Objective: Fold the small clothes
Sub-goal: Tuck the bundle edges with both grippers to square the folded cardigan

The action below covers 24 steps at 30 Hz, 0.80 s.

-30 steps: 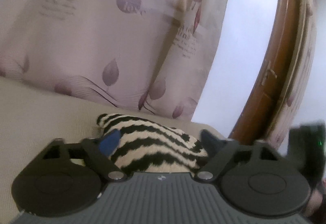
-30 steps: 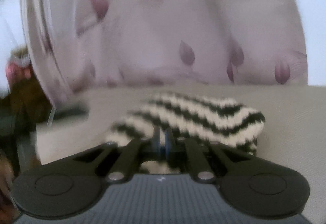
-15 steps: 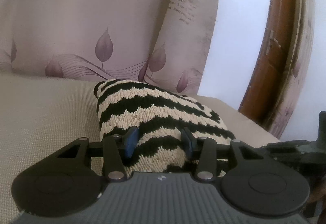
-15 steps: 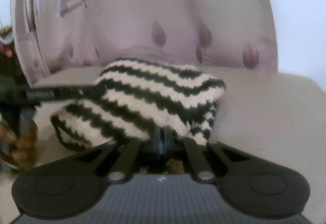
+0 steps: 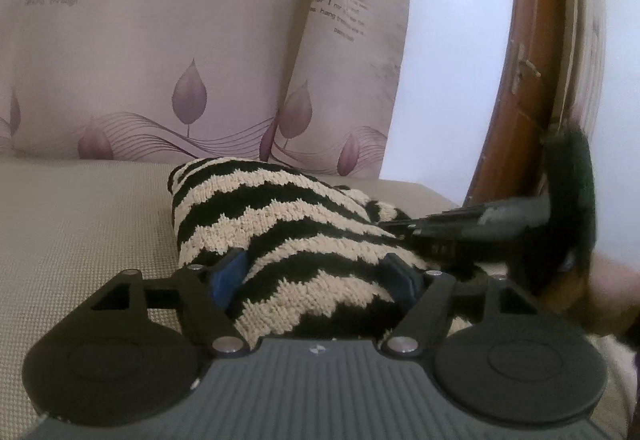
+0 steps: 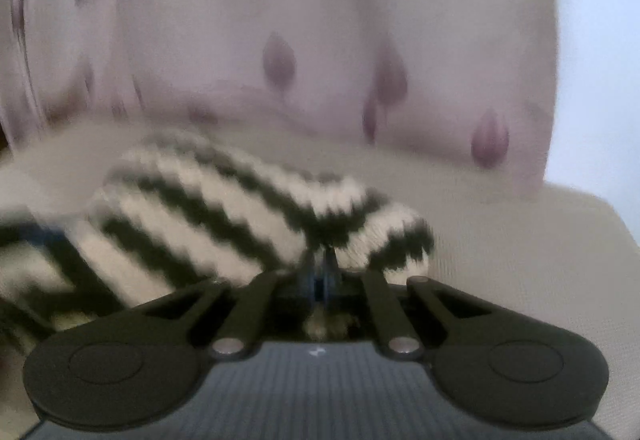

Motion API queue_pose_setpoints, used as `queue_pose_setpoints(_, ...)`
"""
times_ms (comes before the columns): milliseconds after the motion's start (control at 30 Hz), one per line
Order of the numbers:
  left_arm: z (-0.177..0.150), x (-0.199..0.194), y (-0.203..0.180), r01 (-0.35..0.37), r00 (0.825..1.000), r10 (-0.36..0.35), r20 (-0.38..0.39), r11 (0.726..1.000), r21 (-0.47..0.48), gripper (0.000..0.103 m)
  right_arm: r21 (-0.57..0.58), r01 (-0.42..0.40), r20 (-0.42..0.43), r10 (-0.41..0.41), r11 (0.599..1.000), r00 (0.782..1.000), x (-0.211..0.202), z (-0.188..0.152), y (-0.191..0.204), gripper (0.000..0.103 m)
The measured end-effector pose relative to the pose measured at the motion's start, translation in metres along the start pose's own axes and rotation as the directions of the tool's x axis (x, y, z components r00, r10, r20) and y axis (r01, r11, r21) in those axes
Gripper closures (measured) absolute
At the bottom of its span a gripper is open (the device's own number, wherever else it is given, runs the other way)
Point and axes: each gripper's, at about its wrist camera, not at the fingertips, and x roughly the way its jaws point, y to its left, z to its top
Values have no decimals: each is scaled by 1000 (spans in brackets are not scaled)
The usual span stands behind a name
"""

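The striped knit garment lies bunched, fold unfinished; my right gripper pinches its edge, my left gripper, just opening, straddles it loosely.

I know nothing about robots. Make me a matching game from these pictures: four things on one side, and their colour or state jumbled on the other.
Things:
1. right tongs
2. knit
3. cushion
4. door

Descriptions:
a. brown wood
b. black and cream stripes
c. shut, pinching cloth
d. pale, with purple leaves and the word "love"

Pairs: 1-c, 2-b, 3-d, 4-a
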Motion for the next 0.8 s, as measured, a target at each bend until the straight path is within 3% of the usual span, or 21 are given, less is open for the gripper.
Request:
queue_pose_setpoints(33,0,0,0,-1,1000,1,0,1000,2,30,-13,-4,22,4,1000,1000,0,-6,-1,99)
queue_pose_setpoints(167,0,1,-2,-12,1000,12,-2,1000,15,28,156,-56,42,50,986,998,-10,-10,-21,99)
queue_pose_setpoints(400,1,0,-3,-23,1000,23,-2,1000,19,25,151,-31,160,7,988,987,-72,-21,12,96)
queue_pose_setpoints(467,1,0,-4,-27,1000,27,-3,999,24,25,129,1,150,-20,992,988,-77,-27,19,96)
queue_pose_setpoints(567,1,0,-6,-28,1000,28,-5,999,38,24,63,70,48,-73,996,996,-67,-44,27,97)
queue_pose_setpoints(800,0,0,-10,-52,999,53,-6,997,61,22,112,54,64,-61,992,996,-66,-49,20,97)
